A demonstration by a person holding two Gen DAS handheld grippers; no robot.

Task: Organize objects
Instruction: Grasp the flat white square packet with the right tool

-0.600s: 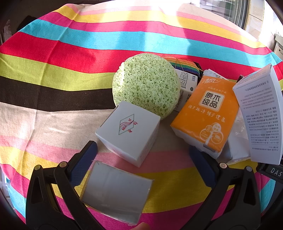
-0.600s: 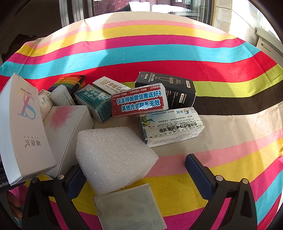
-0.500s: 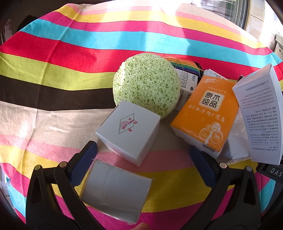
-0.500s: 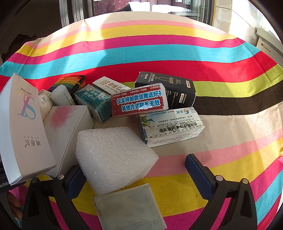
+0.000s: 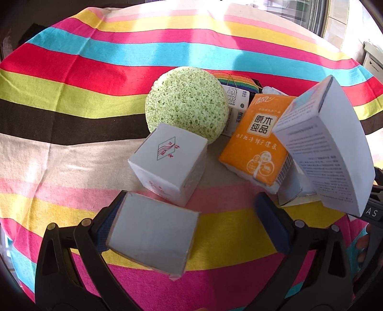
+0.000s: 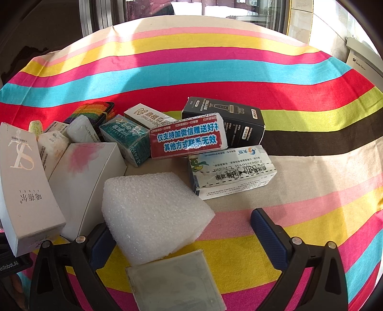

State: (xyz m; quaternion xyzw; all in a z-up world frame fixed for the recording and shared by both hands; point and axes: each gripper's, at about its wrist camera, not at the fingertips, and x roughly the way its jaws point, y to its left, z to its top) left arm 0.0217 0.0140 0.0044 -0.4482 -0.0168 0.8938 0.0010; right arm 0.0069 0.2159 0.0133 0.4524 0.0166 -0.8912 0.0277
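From the left wrist camera, the left gripper has its jaws spread wide. A plain grey cardboard box lies between them, hard against the left pad; the right pad stands well clear of it, so nothing is clamped. Just beyond sits a white cube box with a red logo, and behind that a round, porous green sponge. To the right, an orange tissue pack leans beside a tall white printed carton, tilted. All of it rests on a bench under a striped cloth in red, blue, yellow, pink and black, lit by sun.

From the right wrist camera, the right gripper also stands fully open. A bumpy white foam block lies between the jaws, close to the left pad; contact cannot be made out. A flat translucent square lies nearer still. Farther off are a white and blue medicine box, a red-labelled box, a black box, a teal box and, at left, a tall white carton. A window frame shows behind the bench
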